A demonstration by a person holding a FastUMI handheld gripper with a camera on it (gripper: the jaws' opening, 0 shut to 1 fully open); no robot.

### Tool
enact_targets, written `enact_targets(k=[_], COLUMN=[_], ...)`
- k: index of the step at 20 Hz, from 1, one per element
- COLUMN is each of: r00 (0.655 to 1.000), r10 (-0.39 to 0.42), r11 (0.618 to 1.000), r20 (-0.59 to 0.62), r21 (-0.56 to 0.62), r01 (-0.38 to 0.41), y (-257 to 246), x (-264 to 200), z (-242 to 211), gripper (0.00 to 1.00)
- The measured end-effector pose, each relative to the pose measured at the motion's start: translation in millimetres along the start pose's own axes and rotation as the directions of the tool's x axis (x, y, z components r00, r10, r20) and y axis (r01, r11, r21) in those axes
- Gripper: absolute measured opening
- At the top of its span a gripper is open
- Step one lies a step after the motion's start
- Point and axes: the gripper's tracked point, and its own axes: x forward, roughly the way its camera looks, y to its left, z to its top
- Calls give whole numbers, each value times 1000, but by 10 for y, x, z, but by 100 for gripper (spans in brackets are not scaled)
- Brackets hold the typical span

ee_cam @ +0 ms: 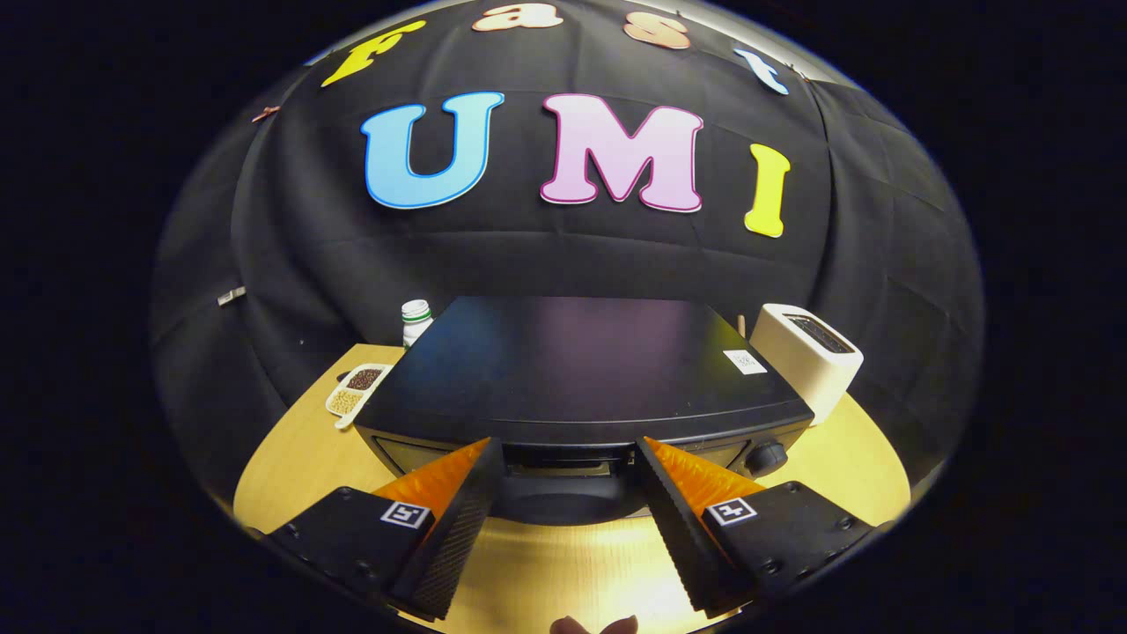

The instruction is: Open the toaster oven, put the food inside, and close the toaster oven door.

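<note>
The toaster oven (581, 370) sits right in front of you on the tabletop (282, 458), seen from slightly above, so its broad dark top takes up most of what lies ahead. Its front face drops away just beyond your fingertips, and the middle of its door handle (563, 504) bulges out as a dark rounded bar in the gap between them. A round knob (764, 456) shows on the front near the right-hand corner, and a small white sticker (745, 361) lies on the top near the right rear edge. Your tool (570, 451) is spread wide, its two fingers well apart and holding nothing; the tips reach up to the oven's front edge, one on each side of the handle, though whether they touch the oven you cannot tell from here. Off the oven's left rear corner stands a small white bottle with a green band at its cap (416, 319), and in front of that a pale divided dish with dark and light bits of food (357, 389) rests on the wood. To the right of the oven stands a cream pop-up toaster (806, 359), its slot facing up. At the very bottom, between the finger bases, your fingertips (594, 625) peek in.
</note>
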Motion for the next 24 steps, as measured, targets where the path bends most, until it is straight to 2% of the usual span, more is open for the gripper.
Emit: enact_targets(k=[3,13,19,24], r00=[1000,989,962,945], r10=[6,17,18,49], r11=[1000,1000,998,996], r20=[-4,-146,-274,-324], r21=[-25,-9,-61,-53], r01=[-6,-19,-36,-69], y=[-7,-53,-71,-134], x=[-169,-633,-701,-784], z=[-111,-992,-1556,-1688], gripper=[98,98,98,98])
